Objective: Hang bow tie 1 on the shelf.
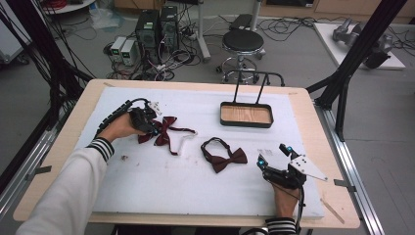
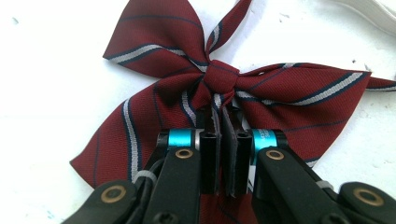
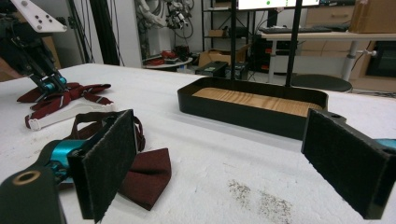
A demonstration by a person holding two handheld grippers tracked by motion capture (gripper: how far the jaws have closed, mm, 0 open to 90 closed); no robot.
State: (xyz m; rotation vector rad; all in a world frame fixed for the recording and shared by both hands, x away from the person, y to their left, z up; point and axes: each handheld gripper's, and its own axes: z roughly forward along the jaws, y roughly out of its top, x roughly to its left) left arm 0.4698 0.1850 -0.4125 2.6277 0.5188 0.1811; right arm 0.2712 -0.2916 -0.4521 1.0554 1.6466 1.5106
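Left gripper view looks down on the striped bow tie (image 2: 219,79), where the left gripper (image 2: 223,140) has its jaws pinched on fabric just under the knot. This bow tie lies left of the black tray (image 1: 246,116); the right gripper (image 1: 273,154), jaws wide apart, rests beside a plain bow tie (image 1: 222,156).

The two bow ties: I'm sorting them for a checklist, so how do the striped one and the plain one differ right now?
The striped bow tie has pale and dark stripes and a white strap; the plain bow tie is solid dark red with a dark strap. The left gripper is shut on the striped bow tie's cloth just below its knot, while the plain bow tie lies free beside the open right gripper. Both are dark red and rest on the white mat.
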